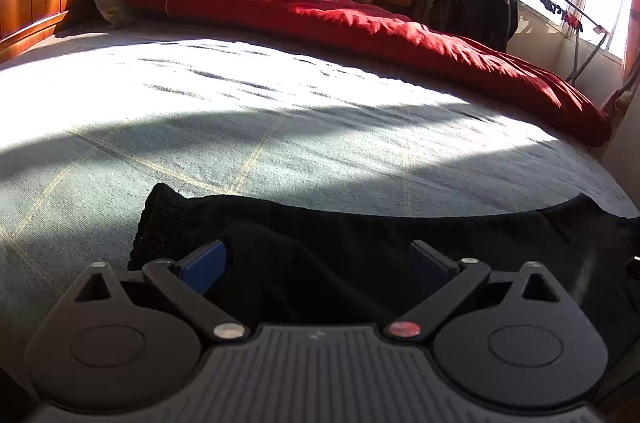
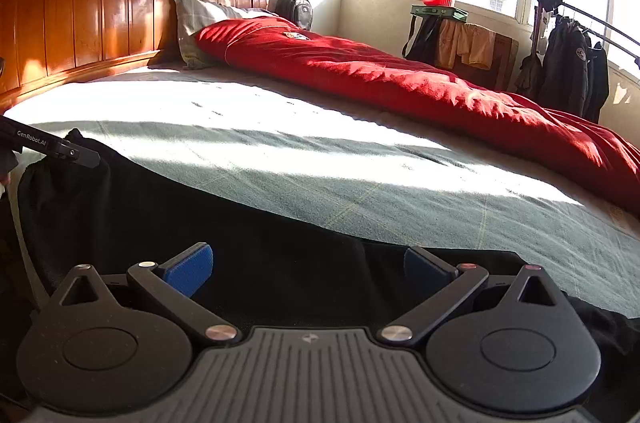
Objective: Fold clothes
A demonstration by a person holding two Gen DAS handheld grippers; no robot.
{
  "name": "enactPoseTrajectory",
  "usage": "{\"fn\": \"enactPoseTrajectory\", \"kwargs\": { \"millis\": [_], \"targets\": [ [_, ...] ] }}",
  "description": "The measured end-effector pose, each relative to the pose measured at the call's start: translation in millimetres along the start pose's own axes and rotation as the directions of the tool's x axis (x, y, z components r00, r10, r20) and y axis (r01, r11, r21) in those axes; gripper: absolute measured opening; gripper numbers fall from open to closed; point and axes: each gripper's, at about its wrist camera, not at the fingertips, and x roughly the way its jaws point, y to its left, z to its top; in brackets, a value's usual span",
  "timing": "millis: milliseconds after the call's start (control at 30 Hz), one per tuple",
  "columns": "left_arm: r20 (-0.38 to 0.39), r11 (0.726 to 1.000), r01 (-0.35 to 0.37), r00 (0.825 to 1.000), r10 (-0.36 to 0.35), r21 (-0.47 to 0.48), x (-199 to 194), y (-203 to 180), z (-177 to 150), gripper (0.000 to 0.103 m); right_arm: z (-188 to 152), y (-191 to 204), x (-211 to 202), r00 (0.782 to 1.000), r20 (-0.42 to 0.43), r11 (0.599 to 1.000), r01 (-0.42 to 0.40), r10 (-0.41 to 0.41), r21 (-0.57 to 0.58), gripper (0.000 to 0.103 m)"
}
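The bed (image 1: 280,127) extends well ahead of both grippers, its grey-green sheet bare between them and the far side. A red quilt (image 1: 360,23) lies bunched along the far edge, well beyond the grippers, with a pillow (image 2: 200,19) at the headboard (image 2: 100,11); neither obstructs the work. Nothing stands between the grippers and the open sheet.

The black garment (image 1: 360,243) lies along the near edge of the bed, directly under and ahead of both grippers. Its shape is hard to read: black on shadow, seams and edges indistinct.

The left gripper (image 1: 318,265) is spread wide, empty, hovering just over the cloth. The right gripper (image 2: 308,269) is likewise parted and empty above it.

Risks, as judged: a closing gripper may catch several layers, or the sheet beneath, and drag a bunched fold. The garment's near portion may hang off the bed edge and slip down when lifted. Uneven grips would skew the fold.
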Motion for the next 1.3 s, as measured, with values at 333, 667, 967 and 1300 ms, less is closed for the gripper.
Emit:
{"fn": "enactPoseTrajectory", "kwargs": {
  "millis": [333,667,967,1300],
  "targets": [
    [-0.067,0.977,0.214,0.975,-0.214,0.004,-39.4,-6.8,-12.7,0.098,-2.9,-8.7,37.3,0.986,-0.164,0.998,0.048,-0.042,0.035,0.103],
    [-0.18,0.98,0.17,0.972,-0.149,0.105,-46.5,-19.2,-55.4,0.098,-31.4,-6.7,82.7,0.945,-0.323,0.989,0.0,0.047,0.146,0.103],
    [-0.08,0.945,0.305,0.951,-0.297,0.119,-15.4,-39.7,-11.0,0.098,-28.9,-2.6,87.6,0.939,-0.343,0.988,0.038,0.016,0.149,0.103],
    [-0.049,0.954,0.298,0.954,-0.297,0.013,-9.5,-17.3,-7.5,0.099,-28.5,-2.0,85.0,0.938,-0.346,0.985,0.065,-0.006,0.158,0.103]
  ]
}}
